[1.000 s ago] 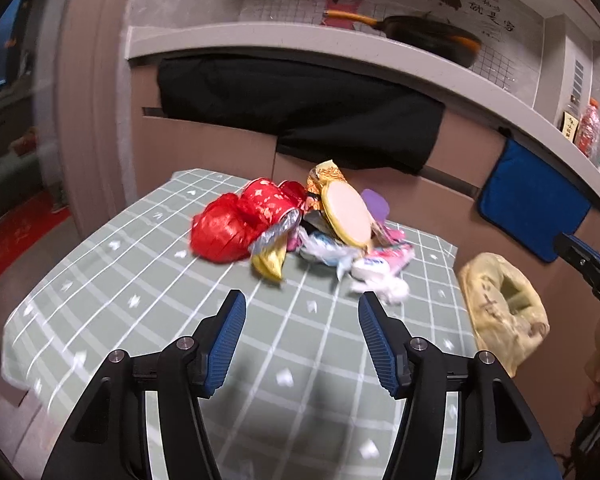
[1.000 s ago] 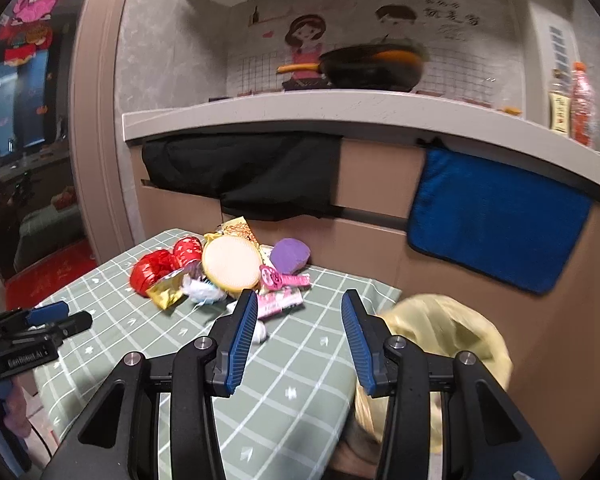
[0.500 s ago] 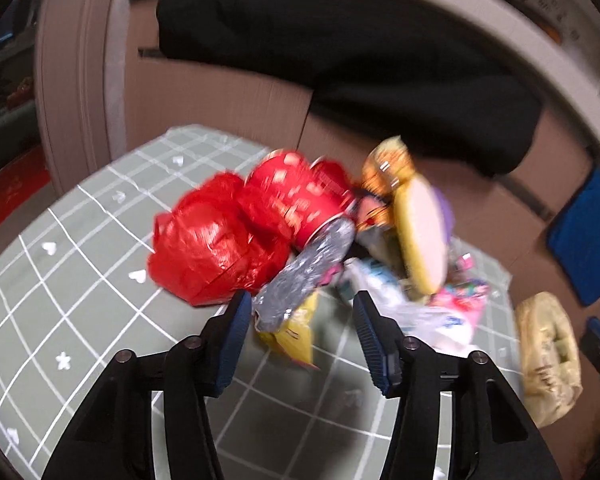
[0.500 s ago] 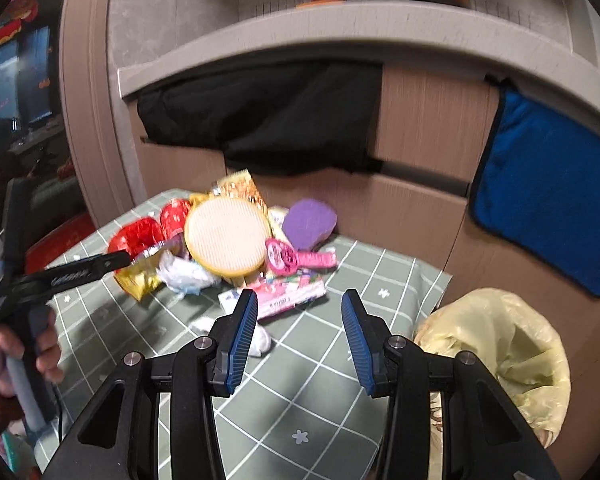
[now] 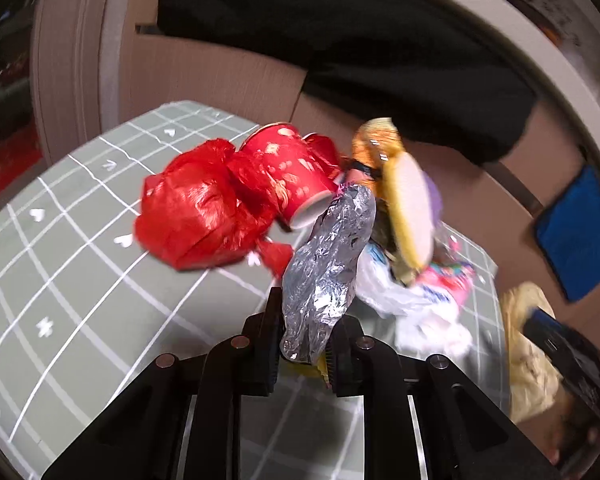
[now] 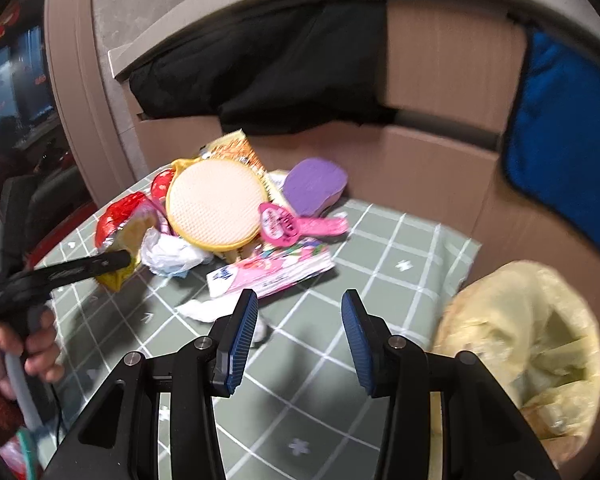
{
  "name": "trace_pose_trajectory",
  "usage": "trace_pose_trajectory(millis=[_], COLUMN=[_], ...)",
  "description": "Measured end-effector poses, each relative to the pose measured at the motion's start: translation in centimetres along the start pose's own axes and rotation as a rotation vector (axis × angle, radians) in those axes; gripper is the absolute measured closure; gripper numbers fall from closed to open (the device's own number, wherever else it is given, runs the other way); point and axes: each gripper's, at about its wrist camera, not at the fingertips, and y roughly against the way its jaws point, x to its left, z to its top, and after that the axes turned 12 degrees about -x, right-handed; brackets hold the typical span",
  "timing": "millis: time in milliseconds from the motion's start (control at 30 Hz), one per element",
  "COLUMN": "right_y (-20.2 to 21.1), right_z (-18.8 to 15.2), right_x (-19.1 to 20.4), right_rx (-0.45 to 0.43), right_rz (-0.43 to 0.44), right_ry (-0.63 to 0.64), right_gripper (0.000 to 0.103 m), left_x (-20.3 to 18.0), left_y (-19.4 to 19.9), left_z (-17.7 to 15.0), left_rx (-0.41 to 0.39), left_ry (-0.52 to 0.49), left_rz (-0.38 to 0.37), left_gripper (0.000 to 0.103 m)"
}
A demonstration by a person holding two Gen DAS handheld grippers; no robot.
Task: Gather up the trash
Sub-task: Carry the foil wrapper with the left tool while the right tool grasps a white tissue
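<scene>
**Left gripper pinched on the foil wrapper, right gripper open over the table**

I had the left gripper (image 5: 302,344) clamped on the lower end of the silver foil wrapper (image 5: 328,264), its two fingers pressed against the crinkled foil from both sides. A bit of yellow showed just beneath the pinched end. The wrapper's upper end leaned toward the mouth of the red paper cup (image 5: 292,176), which lay on its side against the red plastic bag (image 5: 196,212). To the right of the foil sat the rest of the pile: the round yellow-rimmed disc (image 6: 214,204), a white plastic bag (image 5: 396,292) and, from my right camera, the pink packet (image 6: 272,272), a pink tag (image 6: 278,224) and a purple piece (image 6: 314,186). All of it rested on the green checked tablecloth (image 6: 380,256).

My right gripper (image 6: 300,340) hung above the cloth with its blue pads (image 6: 242,336) spread apart and nothing between them. The yellow trash bag (image 6: 520,344) stood open just off the table's right edge, well apart from the foil wrapper. A small white scrap (image 6: 208,308) lay just ahead of the right gripper's left finger.
</scene>
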Motion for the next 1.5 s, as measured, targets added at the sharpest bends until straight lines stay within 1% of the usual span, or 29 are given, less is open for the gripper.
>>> trace_pose_trajectory(millis=[133,267,367,433,500,600,667,767,800,867,933,1033,1133,1233,1300,1333,1400,1467,1500], right_y=[-2.6,-4.9,-7.0,-8.1,-9.2,-10.3,-11.0,-11.7,-11.8,-11.8,-11.6,-10.5,-8.8,-6.8,-5.4,-4.4,-2.7,-1.5,-1.6], right_z=[0.0,0.3,0.5,0.5,0.4,0.3,0.3,0.4,0.5,0.6,0.8,0.3,-0.8,-1.8,-2.1,-2.9,-3.1,-3.3,-3.2], right_x=[0.3,-0.4,-0.7,-0.9,-1.1,-1.4,-1.7,-1.8,-1.7,-1.3,-0.8,0.1,1.1,1.4,1.4,1.6,2.0,2.4,2.7], right_rx=[0.042,0.072,0.103,0.117,0.123,0.134,0.139,0.148,0.153,0.167,0.179,0.208,0.247,0.276,0.253,0.215,0.156,0.135,0.131], right_rz=[0.022,0.035,0.011,-0.008,-0.045,-0.071,-0.088,-0.089,-0.080,-0.037,0.003,0.038,0.067,0.068,0.051,0.055,0.091,0.137,0.153], right_ry=[-0.048,-0.181,-0.249,-0.281,-0.299,-0.317,-0.326,-0.333,-0.331,-0.312,-0.274,-0.197,-0.120,-0.065,-0.039,-0.020,0.007,0.025,0.042], right_gripper=[0.061,0.061,0.061,0.061,0.061,0.061,0.061,0.061,0.061,0.064,0.079,0.089,0.091,0.092,0.091,0.091,0.089,0.085,0.080], left_x=[-0.2,0.6,1.1,1.7,1.9,2.1,2.2,2.6,2.7,2.6,2.4,1.9,1.5,1.3,1.2,1.2,1.2,1.2,1.2], left_y=[3.0,4.6,4.8,5.0,5.1,5.1,4.8,4.2,4.1,4.2,4.4,5.1,5.9,6.7,7.1,7.2,7.4,7.4,7.4], left_z=[-1.0,-1.4,-1.4,-1.1,-0.9,-0.6,-0.7,-1.1,-1.2,-1.5,-1.6,-1.7,-1.7,-1.9,-2.0,-2.1,-2.2,-2.3,-2.3], left_rx=[-0.020,-0.053,-0.054,-0.055,-0.064,-0.075,-0.064,-0.034,-0.028,-0.019,-0.015,-0.019,-0.027,-0.029,-0.031,-0.032,-0.033,-0.028,-0.025], left_ry=[-0.033,-0.034,-0.019,-0.001,0.003,-0.006,0.005,0.035,0.039,0.046,0.049,0.045,0.035,0.029,0.028,0.027,0.025,0.026,0.029], left_rz=[-0.011,0.027,0.022,0.004,-0.001,-0.004,-0.005,-0.013,-0.015,-0.025,-0.036,-0.048,-0.062,-0.071,-0.076,-0.077,-0.075,-0.069,-0.067], left_gripper=[0.084,0.084,0.084,0.084,0.084,0.084,0.084,0.084,0.084,0.084,0.084,0.084,0.084,0.084,0.084,0.084,0.084,0.084,0.084])
